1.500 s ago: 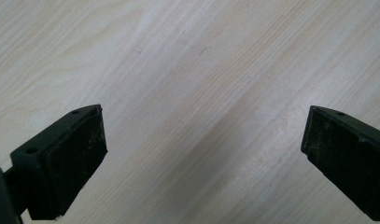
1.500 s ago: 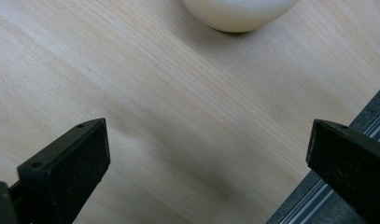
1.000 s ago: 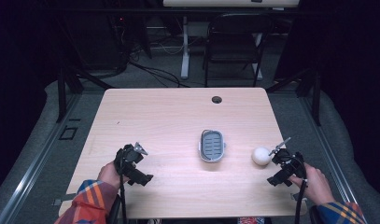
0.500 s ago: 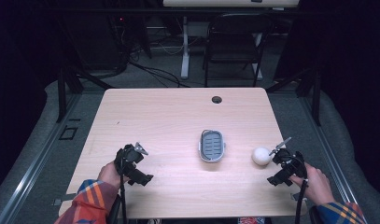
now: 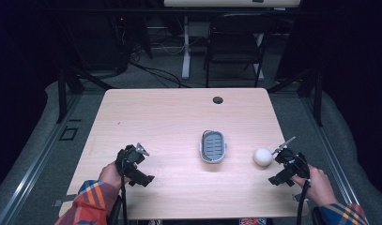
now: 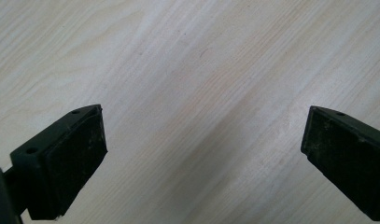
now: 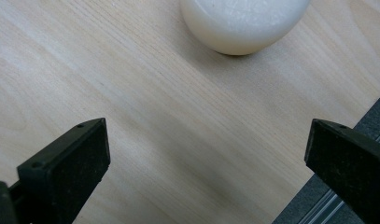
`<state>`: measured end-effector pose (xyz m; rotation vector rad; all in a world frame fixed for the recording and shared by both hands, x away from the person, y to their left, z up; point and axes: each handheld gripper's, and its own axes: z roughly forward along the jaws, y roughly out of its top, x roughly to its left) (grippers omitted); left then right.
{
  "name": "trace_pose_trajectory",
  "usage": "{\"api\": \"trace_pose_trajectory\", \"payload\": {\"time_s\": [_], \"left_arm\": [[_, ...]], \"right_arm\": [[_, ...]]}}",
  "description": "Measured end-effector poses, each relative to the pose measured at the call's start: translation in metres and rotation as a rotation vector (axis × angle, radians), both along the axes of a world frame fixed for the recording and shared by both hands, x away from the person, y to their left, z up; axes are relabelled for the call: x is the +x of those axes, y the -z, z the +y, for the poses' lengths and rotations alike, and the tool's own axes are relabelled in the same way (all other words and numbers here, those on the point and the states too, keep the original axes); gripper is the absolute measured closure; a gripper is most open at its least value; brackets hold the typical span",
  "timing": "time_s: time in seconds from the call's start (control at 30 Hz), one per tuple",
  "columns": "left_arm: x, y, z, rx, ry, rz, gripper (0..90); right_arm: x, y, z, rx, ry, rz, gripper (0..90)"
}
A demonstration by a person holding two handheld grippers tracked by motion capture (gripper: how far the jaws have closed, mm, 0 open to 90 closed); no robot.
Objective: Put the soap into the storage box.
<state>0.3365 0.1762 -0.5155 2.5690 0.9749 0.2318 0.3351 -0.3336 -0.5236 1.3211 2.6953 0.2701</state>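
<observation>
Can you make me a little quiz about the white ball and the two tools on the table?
1. True or false: the right tool is squeezing the white ball.
2. What lies between the left tool and the ball: A) grey tray, B) cup, C) book?
3. Fill in: in the right gripper view the ball rests on the wooden ____.

Key: 1 false, its jaws are wide open; 2 A; 3 table.

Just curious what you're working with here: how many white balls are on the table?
1. The white ball sits near the table's right edge, just ahead of the open right gripper and right of the grey basket.
</observation>
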Motion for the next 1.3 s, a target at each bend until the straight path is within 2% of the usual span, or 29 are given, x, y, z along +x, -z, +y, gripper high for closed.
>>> {"api": "trace_pose_trajectory", "payload": {"time_s": [0.13,0.2,0.27,0.3,0.43,0.57,0.73,0.77,0.9,0.97,1.0,1.03,1.17,1.3], "left_arm": [[0.0,0.0,0.0,0.001,0.0,0.0,0.1],[0.0,0.0,0.0,0.001,0.0,-0.001,0.1],[0.0,0.0,0.0,0.0,0.0,0.001,0.1],[0.0,0.0,0.0,0.001,0.001,0.004,0.1],[0.0,0.0,0.0,0.001,0.0,0.003,0.1],[0.0,0.0,0.0,0.002,0.001,0.003,0.1],[0.0,0.0,0.0,0.002,0.001,0.003,0.1],[0.0,0.0,0.0,0.001,0.002,0.002,0.1],[0.001,0.0,0.0,0.002,0.003,0.004,0.1],[0.0,0.001,0.0,0.002,0.001,0.006,0.1],[0.001,0.0,0.0,0.004,0.002,0.006,0.1],[0.0,0.0,0.0,0.006,0.006,0.003,0.1],[0.0,0.0,0.0,0.003,0.004,0.004,0.1],[0.0,0.0,0.0,0.005,0.005,0.004,0.1]], "right_arm": [[0.0,0.0,0.0,-0.007,-0.004,0.006,0.0],[-0.001,0.001,0.0,0.031,0.005,-0.018,0.0],[0.0,-0.002,-0.001,0.031,-0.004,-0.008,0.0],[0.001,-0.003,-0.002,0.055,0.007,-0.012,0.0],[0.004,-0.003,-0.005,0.072,0.028,-0.015,0.0],[0.005,-0.003,-0.004,0.051,0.015,-0.012,0.0],[0.005,-0.003,-0.004,0.051,0.013,-0.008,0.0],[0.005,-0.004,-0.004,0.075,0.025,-0.007,0.0],[0.009,-0.003,-0.006,0.053,0.029,0.001,0.0],[0.008,-0.002,-0.005,0.068,0.046,-0.013,0.0],[0.01,-0.004,-0.005,0.043,0.027,0.006,0.0],[0.01,-0.003,-0.003,0.058,0.051,-0.02,0.0],[0.014,-0.008,-0.003,0.038,0.05,-0.034,0.0],[0.02,-0.007,-0.001,0.032,0.049,-0.019,0.0]]}}
